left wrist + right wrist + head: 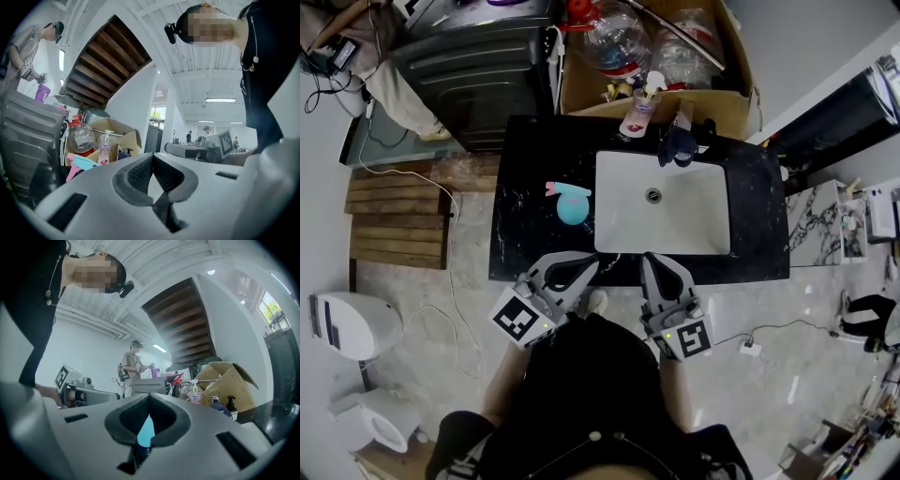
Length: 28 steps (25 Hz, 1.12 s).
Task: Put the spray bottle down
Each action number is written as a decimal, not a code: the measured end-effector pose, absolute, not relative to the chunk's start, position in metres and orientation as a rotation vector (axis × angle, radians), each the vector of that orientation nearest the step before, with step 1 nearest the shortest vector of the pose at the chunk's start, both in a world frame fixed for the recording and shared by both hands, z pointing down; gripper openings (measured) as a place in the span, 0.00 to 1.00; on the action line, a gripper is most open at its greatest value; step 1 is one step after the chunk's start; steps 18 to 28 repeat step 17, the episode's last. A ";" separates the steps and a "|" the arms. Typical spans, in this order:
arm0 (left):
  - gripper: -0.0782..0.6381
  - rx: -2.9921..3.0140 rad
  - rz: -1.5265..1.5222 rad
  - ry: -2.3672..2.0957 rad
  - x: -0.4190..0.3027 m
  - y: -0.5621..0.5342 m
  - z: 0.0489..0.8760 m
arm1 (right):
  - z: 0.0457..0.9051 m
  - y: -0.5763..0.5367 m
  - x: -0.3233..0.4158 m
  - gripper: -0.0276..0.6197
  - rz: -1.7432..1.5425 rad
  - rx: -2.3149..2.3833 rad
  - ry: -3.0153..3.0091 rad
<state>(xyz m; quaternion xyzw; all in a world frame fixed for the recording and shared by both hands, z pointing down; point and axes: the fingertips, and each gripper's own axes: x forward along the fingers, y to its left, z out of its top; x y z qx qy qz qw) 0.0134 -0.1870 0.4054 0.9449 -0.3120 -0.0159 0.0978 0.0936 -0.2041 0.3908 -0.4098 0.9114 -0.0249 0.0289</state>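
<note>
Spray bottle [572, 204] is on the black table [520, 239], just left of the white sink [698, 225], with nothing touching it. Pink trigger faces the table's back edge. Can't tell if it's upright or on its side.

Left tongs [591, 265] are closed tip to tip and empty. They sit at the table's front edge, near the bottle but apart from it. Left gripper view confirms the pads meet with nothing between them.

Right tongs [652, 259] are also fully closed and empty, over the front rim of the sink. In the right gripper view, the teal in the gap below the tips is the bottle behind, not gripped.

Cardboard box [675, 98] of bottles sits behind the table, with a pump bottle [639, 112] at the back edge.
</note>
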 end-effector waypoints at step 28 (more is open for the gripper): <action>0.12 2.843 -0.022 -0.868 0.023 -0.170 0.400 | 0.381 -0.188 0.103 0.05 0.039 -1.309 2.823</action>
